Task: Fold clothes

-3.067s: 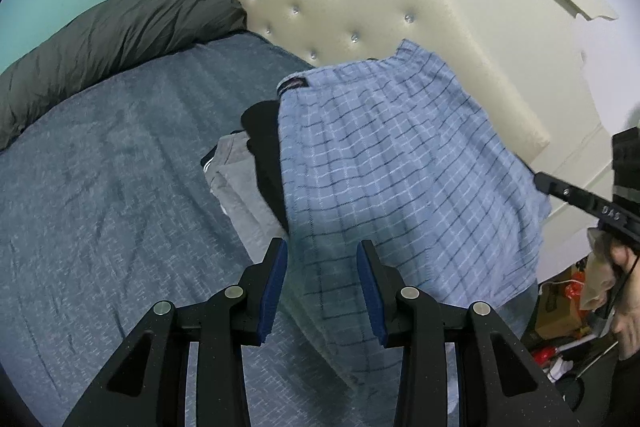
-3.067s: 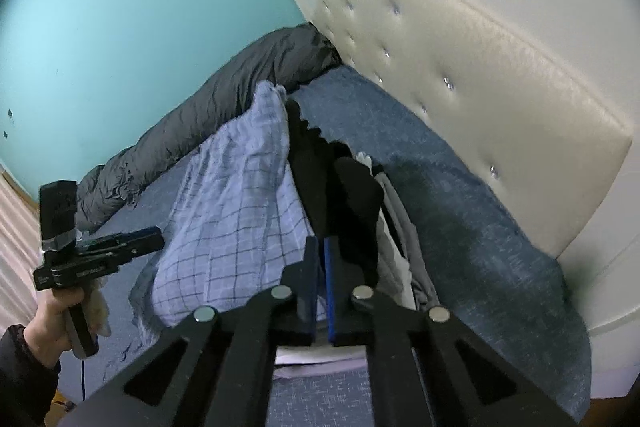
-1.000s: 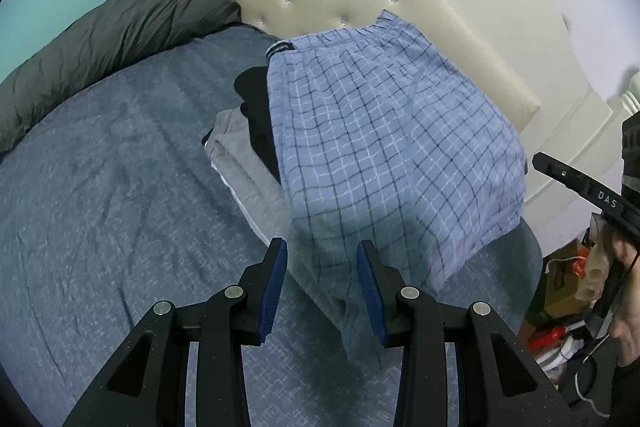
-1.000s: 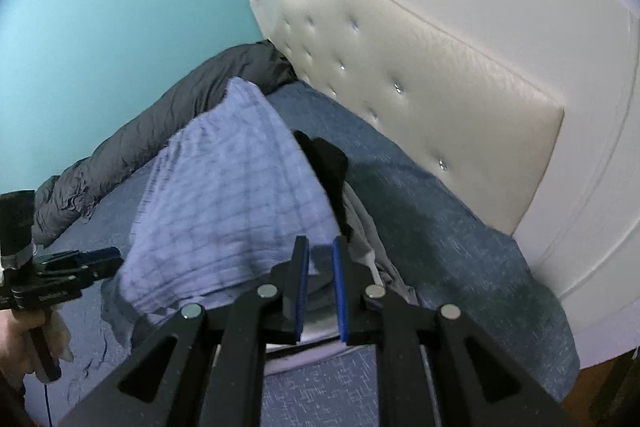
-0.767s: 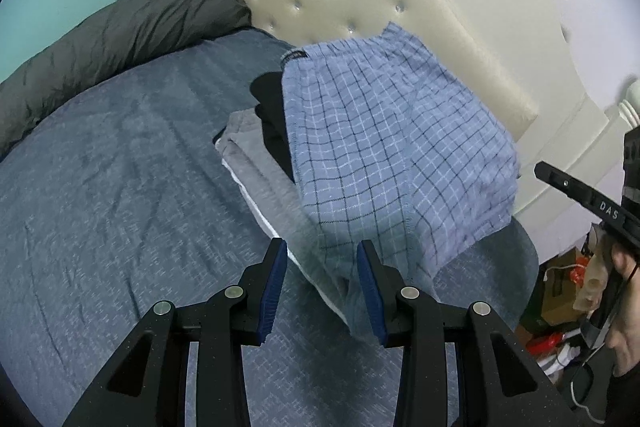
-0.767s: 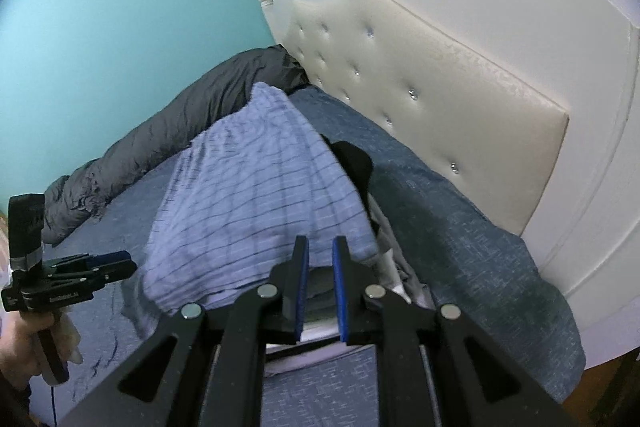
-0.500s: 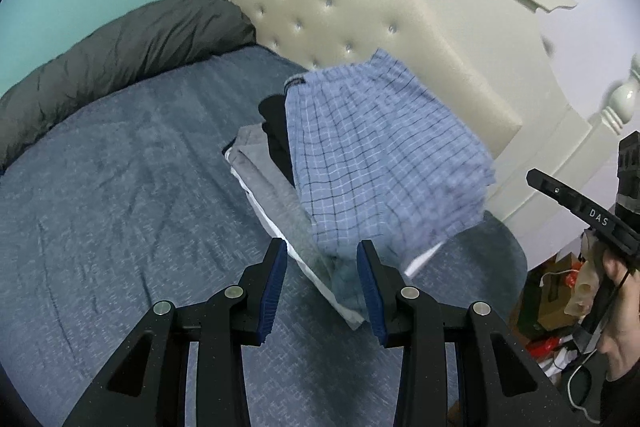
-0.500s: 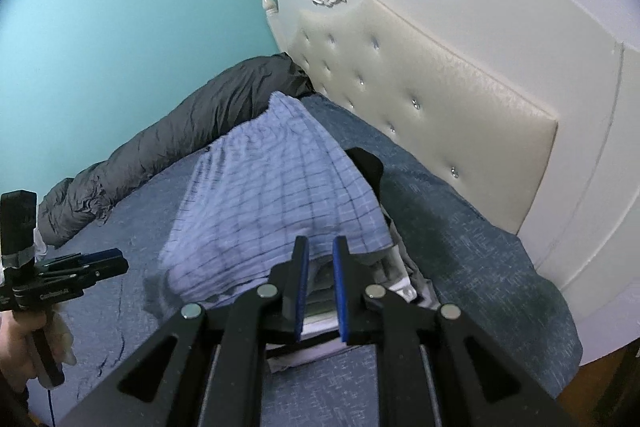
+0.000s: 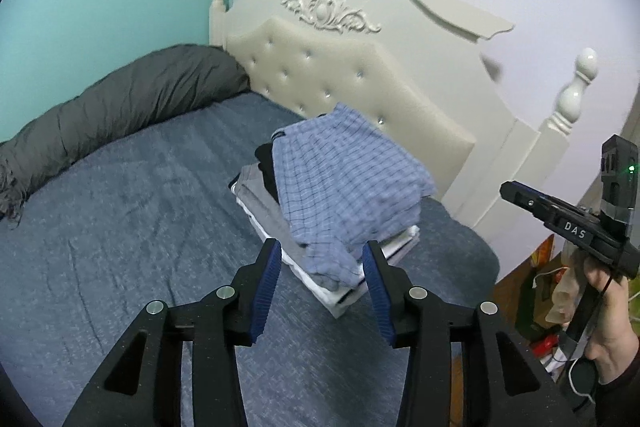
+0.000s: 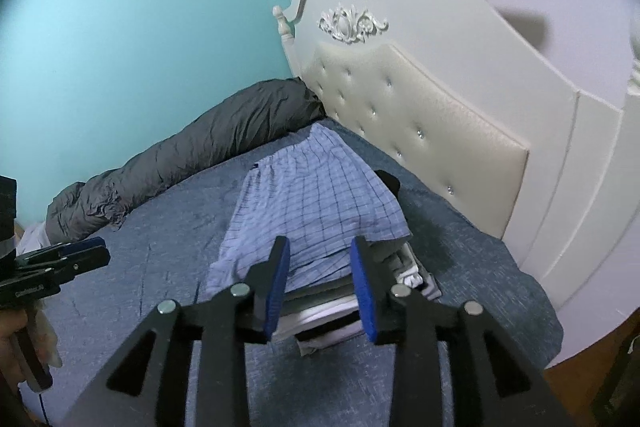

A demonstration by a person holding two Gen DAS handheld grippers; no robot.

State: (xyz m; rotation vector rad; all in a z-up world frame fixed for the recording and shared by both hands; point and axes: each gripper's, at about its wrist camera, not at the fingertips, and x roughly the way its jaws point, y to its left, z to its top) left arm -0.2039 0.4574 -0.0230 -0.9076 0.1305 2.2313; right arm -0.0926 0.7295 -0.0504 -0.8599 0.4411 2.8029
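Blue checked shorts (image 9: 344,183) (image 10: 316,203) lie folded on top of a stack of folded clothes (image 9: 332,283) (image 10: 332,311) at the bed's near corner by the headboard. Black, grey and white garments show under them. My left gripper (image 9: 320,251) stands open above the bed, just short of the stack, with nothing between its blue pads. My right gripper (image 10: 320,245) is open too, held back from the stack's other side. Each gripper shows in the other's view, held by a hand: the right (image 9: 568,227), the left (image 10: 60,263).
The blue bedspread (image 9: 120,227) stretches to the left. A rolled dark grey duvet (image 9: 120,107) (image 10: 180,163) lies along the teal wall. The cream tufted headboard (image 9: 360,83) (image 10: 420,131) stands behind the stack. Clutter sits on the floor (image 9: 548,307) past the bed's corner.
Both grippers have drawn back and up from the stack. The right gripper, shut earlier, has opened wide. The checked shorts have dropped from spread out to lying folded on the stack.
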